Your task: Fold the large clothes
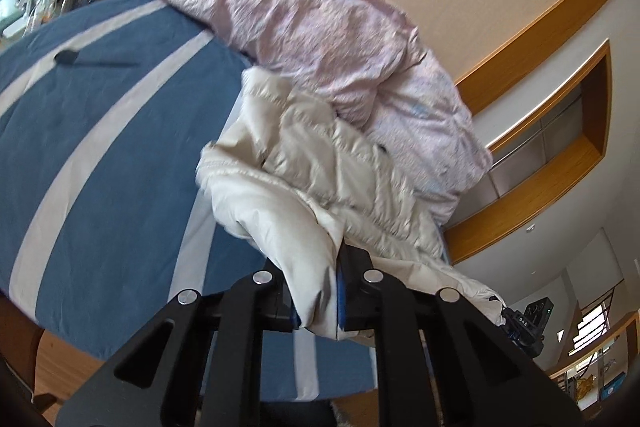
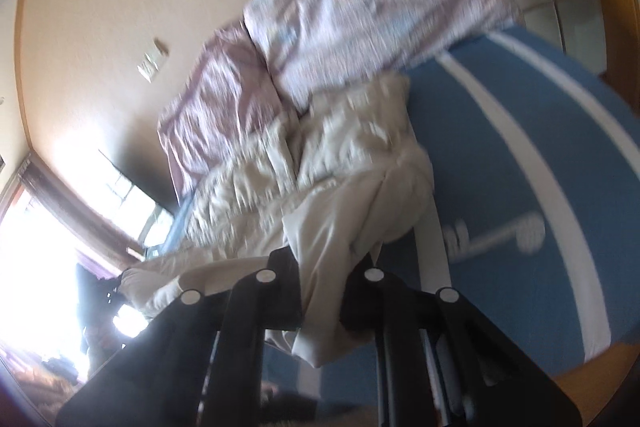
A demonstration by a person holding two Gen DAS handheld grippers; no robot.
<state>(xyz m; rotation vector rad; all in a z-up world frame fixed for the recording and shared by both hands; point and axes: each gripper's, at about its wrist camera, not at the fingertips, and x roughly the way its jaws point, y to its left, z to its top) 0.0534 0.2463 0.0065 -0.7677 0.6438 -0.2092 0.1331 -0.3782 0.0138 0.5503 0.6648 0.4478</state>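
Left wrist view shows the left gripper (image 1: 318, 291) clenched on a fold of the cream jacket (image 1: 320, 167), which lies on the blue striped bed (image 1: 100, 147). Right gripper (image 2: 320, 291) likewise pinches the jacket's edge, beside the pink quilt (image 2: 360, 7).

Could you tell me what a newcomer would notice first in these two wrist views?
The cream puffy jacket stands out first, bunched in the middle of both views, with the left gripper and the right gripper each shut on a fold of its fabric. Behind it lies a crumpled pink quilt against the wall, and both rest on a blue bedcover with pale stripes.
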